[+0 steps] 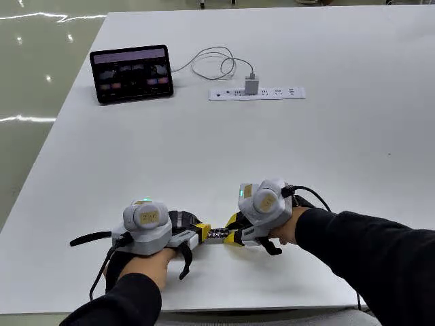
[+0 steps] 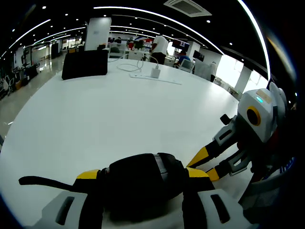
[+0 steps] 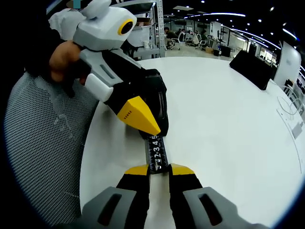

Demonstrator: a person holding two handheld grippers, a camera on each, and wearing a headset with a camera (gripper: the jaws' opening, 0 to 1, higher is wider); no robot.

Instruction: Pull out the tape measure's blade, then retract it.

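While left gripper (image 2: pixel 143 173) fingers clamp tape measure (image 2: pixel 140 183), right gripper (image 3: pixel 159 170) fingers pinch short exposed blade (image 3: pixel 156 151).

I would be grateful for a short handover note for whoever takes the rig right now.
Left claw: shut on the tape measure case, at the near edge of the table.
Right claw: shut on the end of the blade.
Done: a short stretch of blade is out between them.
Left: likely pull it further, then retract it.

Bright, even light is cast by ceiling strips (image 2: pixel 119 7); glare is seen on the floor (image 1: pixel 34 68); gripper views are bent at edges.
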